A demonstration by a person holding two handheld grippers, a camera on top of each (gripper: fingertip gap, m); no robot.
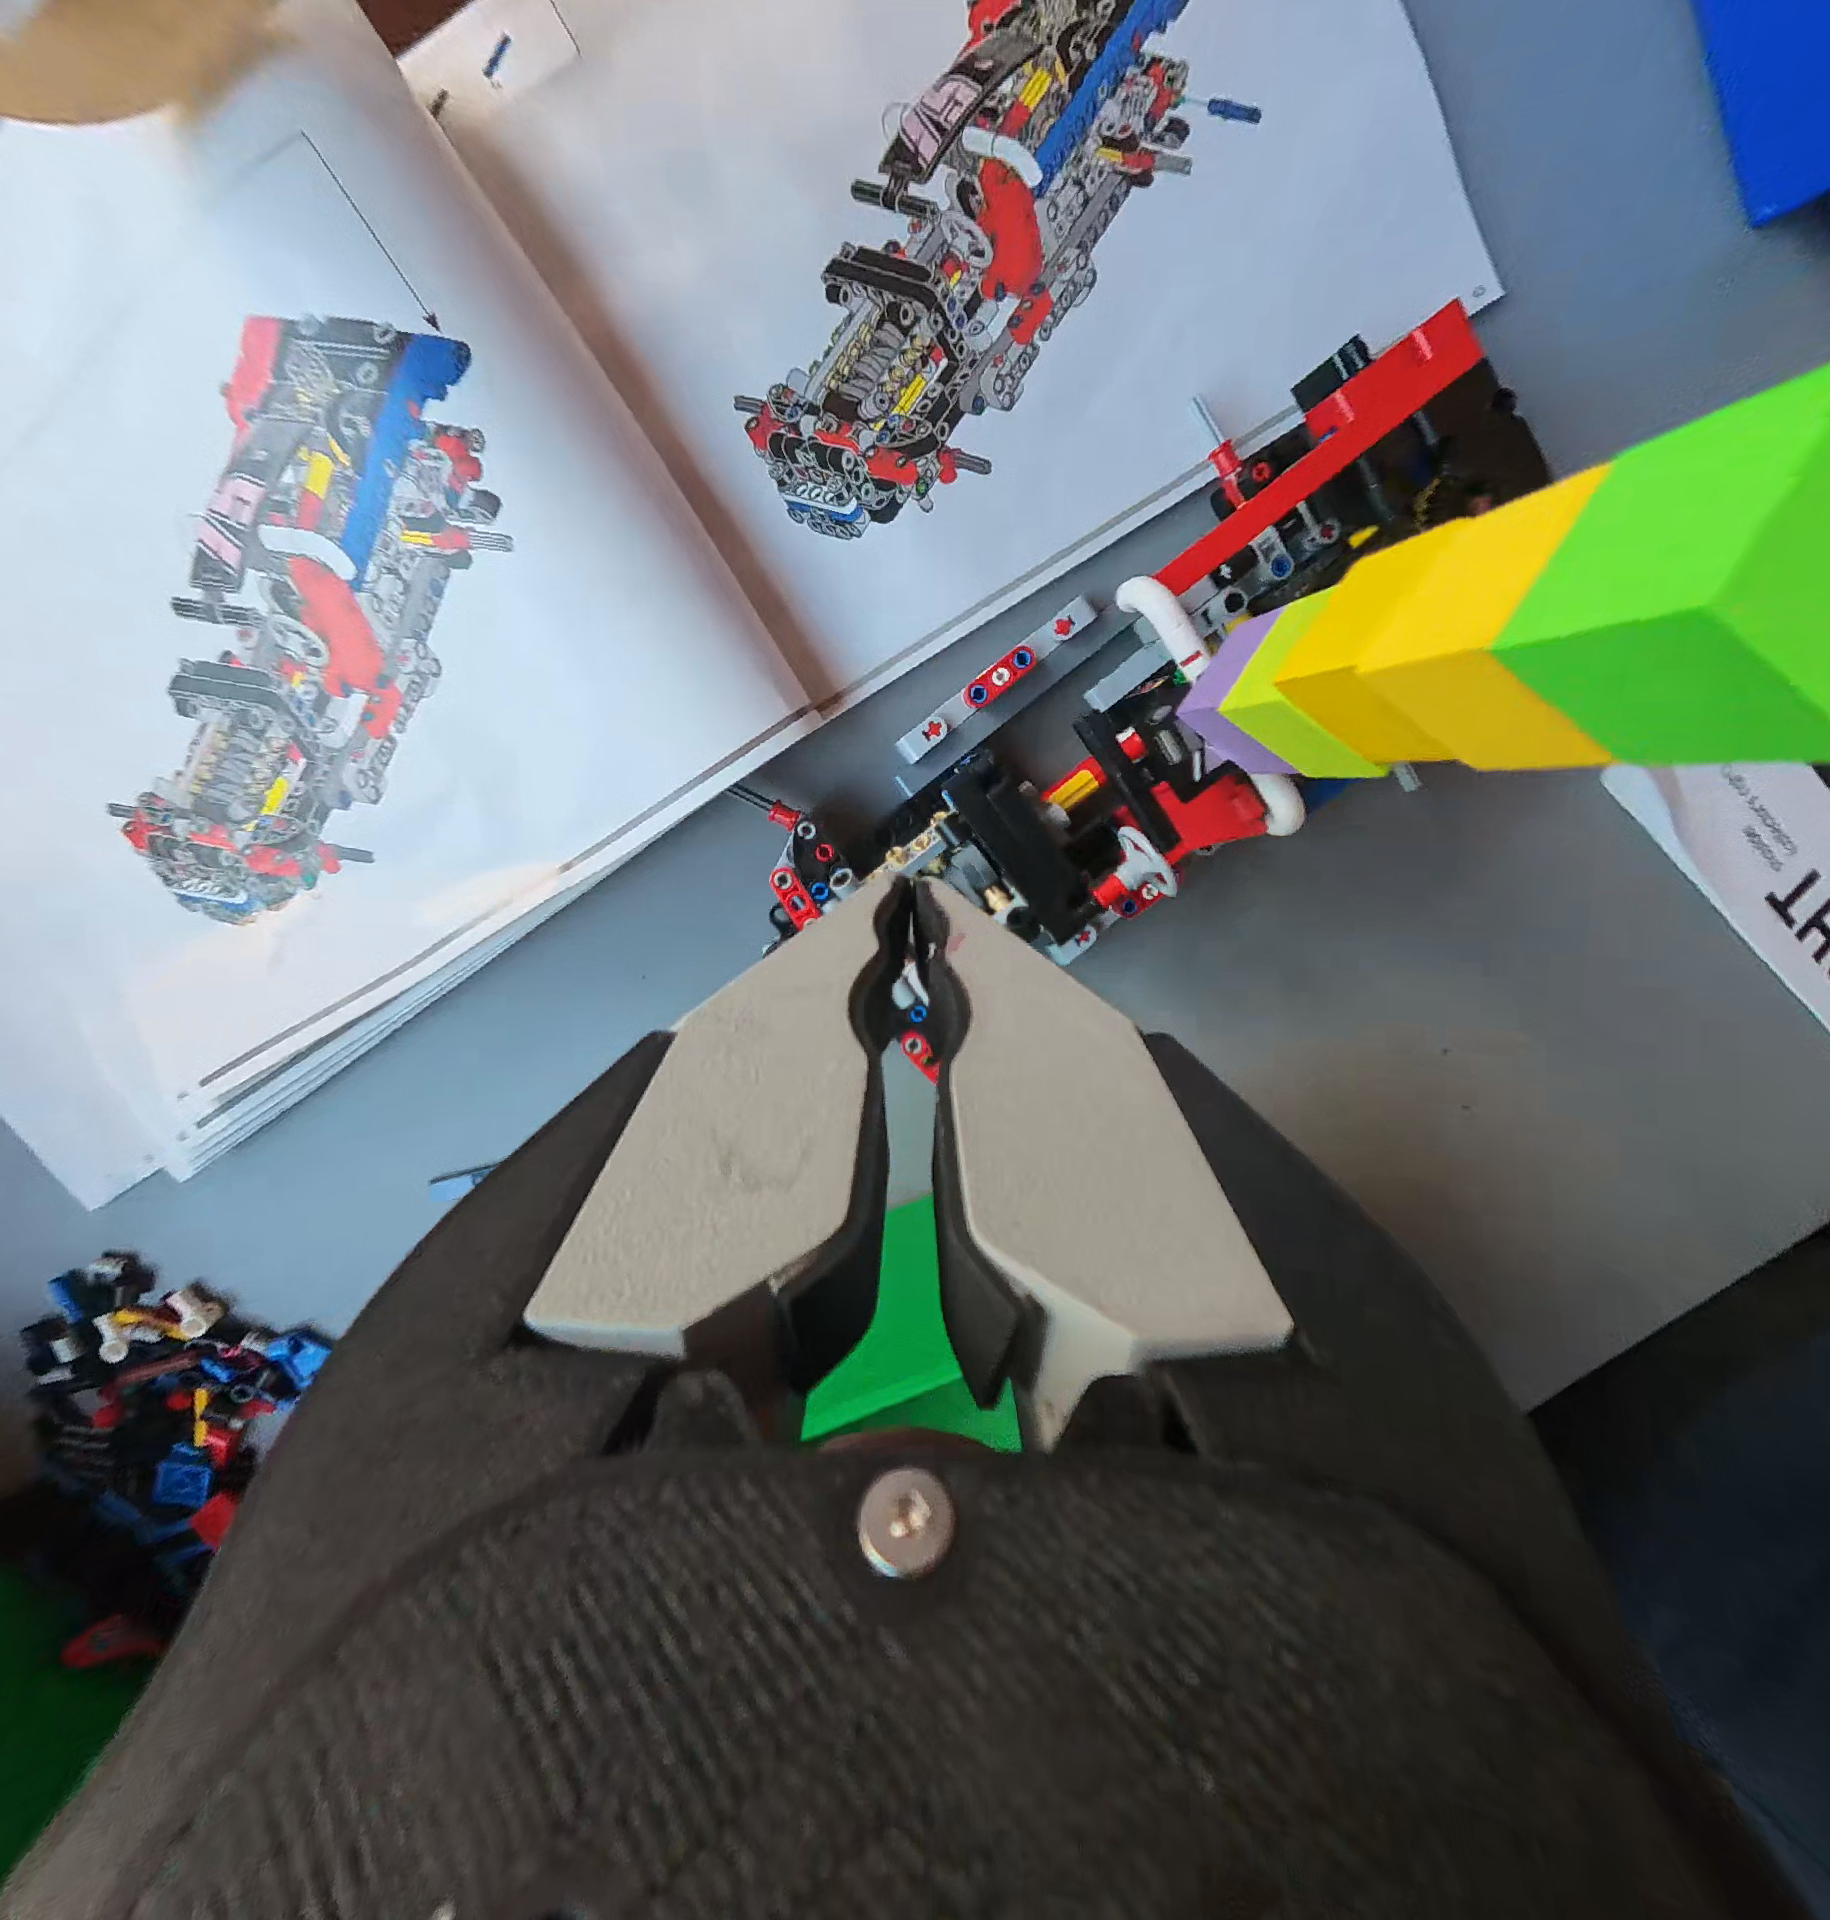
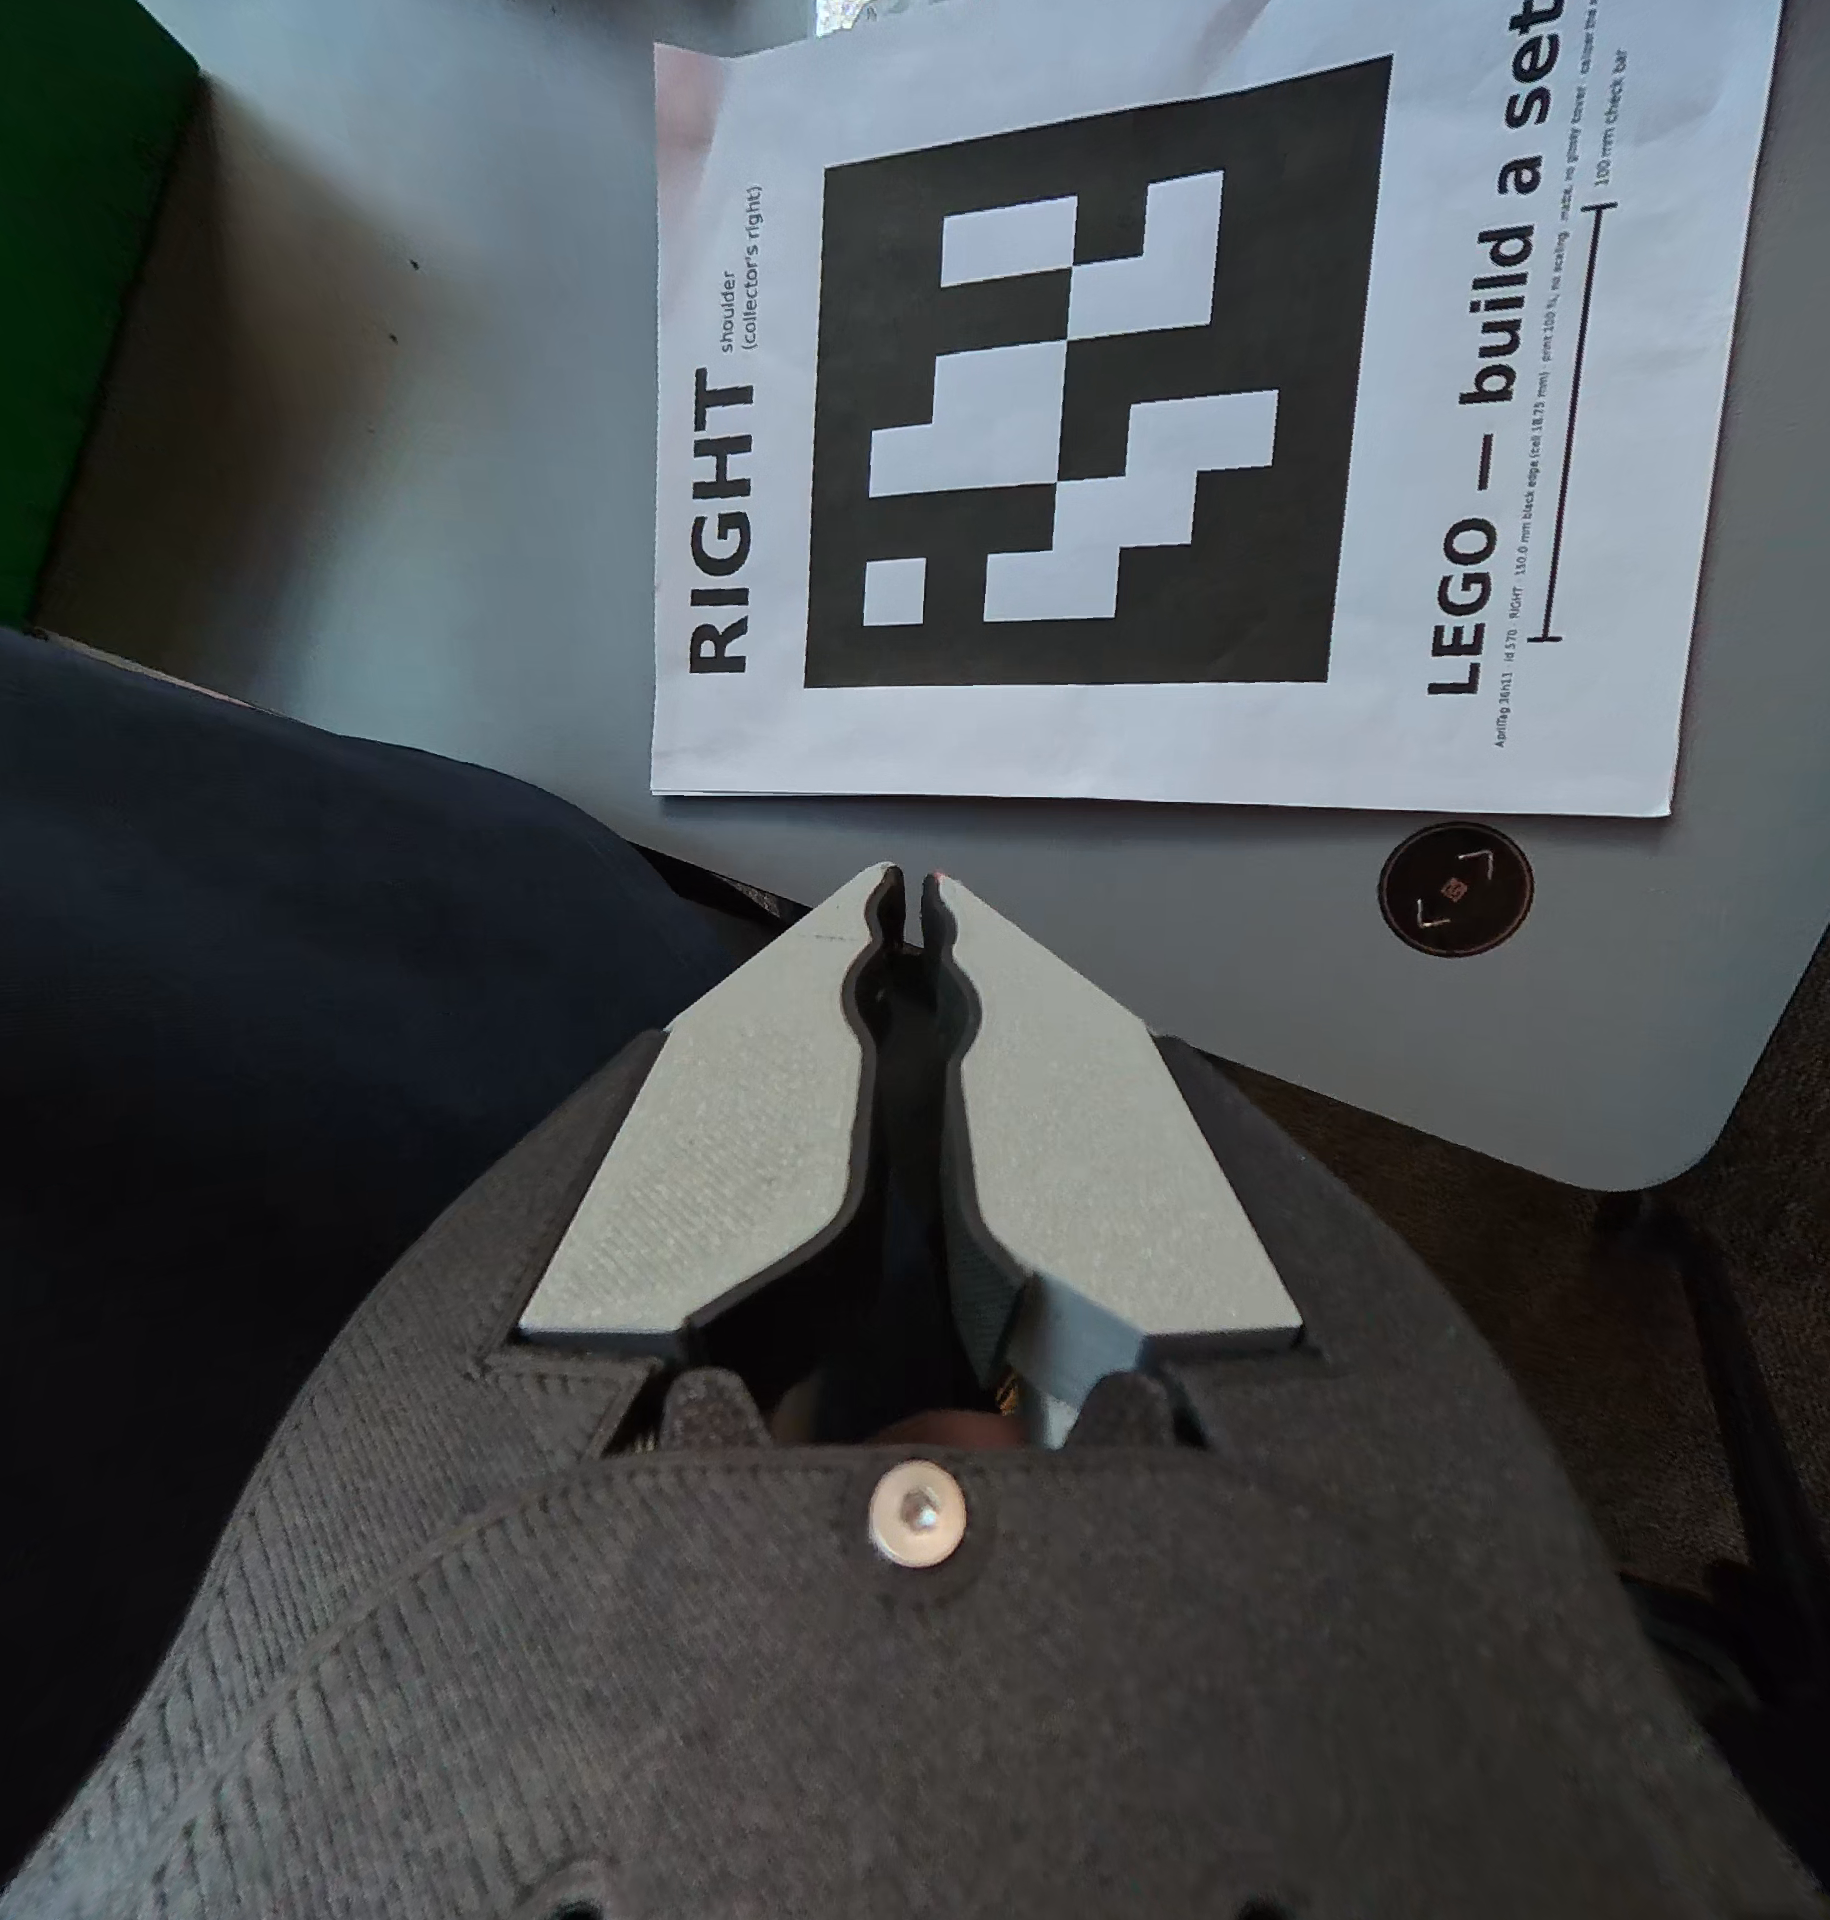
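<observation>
My left gripper is shut, its tips just above the near end of a partly built model of black, red and grey technical bricks on the grey table. Through the hollow between the fingers I see a red beam with a blue pin of the model below. My right gripper is shut over the table's near edge, in front of a white sheet with a black-and-white square marker. Nothing shows between its tips.
An open instruction booklet lies left of the model. A bar of green, yellow and purple blocks reaches in from the right over the model. A pile of loose parts lies near left. A round black disc sits in the table; dark blue fabric is at left. The gap from one gripper's tips to the other's is roughly 50 cm.
</observation>
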